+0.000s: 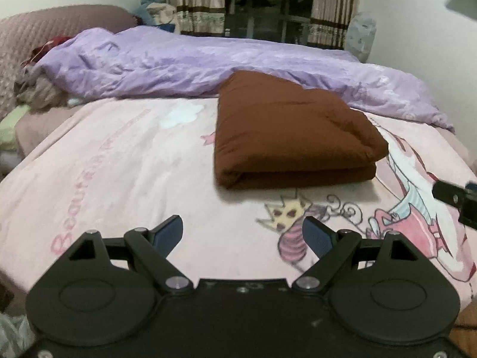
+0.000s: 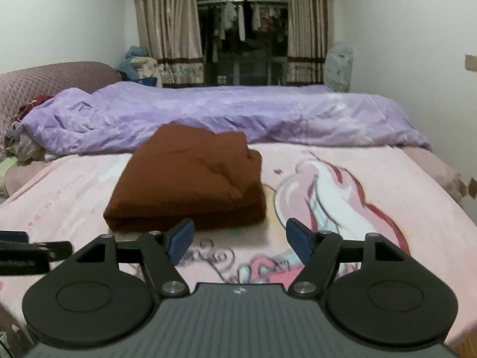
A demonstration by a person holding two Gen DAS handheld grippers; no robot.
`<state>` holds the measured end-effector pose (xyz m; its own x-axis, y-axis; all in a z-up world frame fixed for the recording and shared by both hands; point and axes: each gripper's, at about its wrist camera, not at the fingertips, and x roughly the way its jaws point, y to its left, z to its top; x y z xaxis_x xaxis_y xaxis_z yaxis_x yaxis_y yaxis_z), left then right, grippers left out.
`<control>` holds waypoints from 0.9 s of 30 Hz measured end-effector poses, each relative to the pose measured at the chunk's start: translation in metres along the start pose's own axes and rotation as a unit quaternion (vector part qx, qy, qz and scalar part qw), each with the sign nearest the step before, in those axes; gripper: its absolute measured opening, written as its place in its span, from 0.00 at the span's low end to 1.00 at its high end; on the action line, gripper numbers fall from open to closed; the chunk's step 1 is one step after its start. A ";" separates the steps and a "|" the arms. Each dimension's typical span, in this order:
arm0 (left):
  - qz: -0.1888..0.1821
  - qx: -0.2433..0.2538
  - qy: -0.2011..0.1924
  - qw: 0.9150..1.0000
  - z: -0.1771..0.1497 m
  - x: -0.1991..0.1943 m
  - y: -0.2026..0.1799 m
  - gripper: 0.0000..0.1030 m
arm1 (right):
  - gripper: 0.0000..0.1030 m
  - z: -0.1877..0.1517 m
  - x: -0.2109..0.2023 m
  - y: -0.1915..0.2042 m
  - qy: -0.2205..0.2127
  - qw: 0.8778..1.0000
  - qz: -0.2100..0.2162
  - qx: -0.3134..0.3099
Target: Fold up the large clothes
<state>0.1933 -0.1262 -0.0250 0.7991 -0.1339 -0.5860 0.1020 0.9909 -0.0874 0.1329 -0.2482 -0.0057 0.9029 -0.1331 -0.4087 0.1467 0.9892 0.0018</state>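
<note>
Left gripper (image 1: 242, 231) is hanging over the pink cartoon blanket (image 1: 119, 164), jaws spread wide, nothing between the blue pads (image 1: 168, 234). Right gripper (image 2: 238, 237) is sitting the same way: jaws wide apart, empty, pads clear of the cloth. Each gripper is also poking into the edge of the other's view.

Brown garment (image 1: 286, 137) is lying folded into a thick, roughly rectangular bundle on the blanket, folded edge facing the cameras, layers stacked. It is resting just ahead of both grippers, touching neither. In the right wrist view the brown garment (image 2: 190, 182) is sitting ahead and left of centre, its near edge just beyond the left pad (image 2: 180, 240). Its far corner is lying up against the crumpled purple duvet (image 1: 179, 62), which is running across the back of the bed.

Mauve quilted headboard (image 2: 44, 80) is standing at the left, striped curtains (image 2: 167, 29) and hanging clothes (image 2: 244, 21) showing behind the bed.
</note>
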 end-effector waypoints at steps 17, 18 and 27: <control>-0.006 -0.017 0.016 1.000 -0.021 -0.022 0.008 0.87 | 0.80 -0.026 -0.013 0.010 0.037 0.999 0.011 -0.001; -0.007 -0.017 0.017 1.000 -0.021 -0.022 0.009 0.87 | 0.80 -0.026 -0.014 0.011 0.037 0.999 0.012 -0.001; -0.002 -0.015 0.021 1.000 -0.019 -0.020 0.009 0.87 | 0.81 -0.026 -0.014 0.011 0.037 0.999 0.012 -0.001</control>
<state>0.1670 -0.1146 -0.0295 0.7725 -0.1391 -0.6196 0.0868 0.9897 -0.1140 0.1114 -0.2337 -0.0237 0.8738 -0.1044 -0.4748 0.1243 0.9922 0.0106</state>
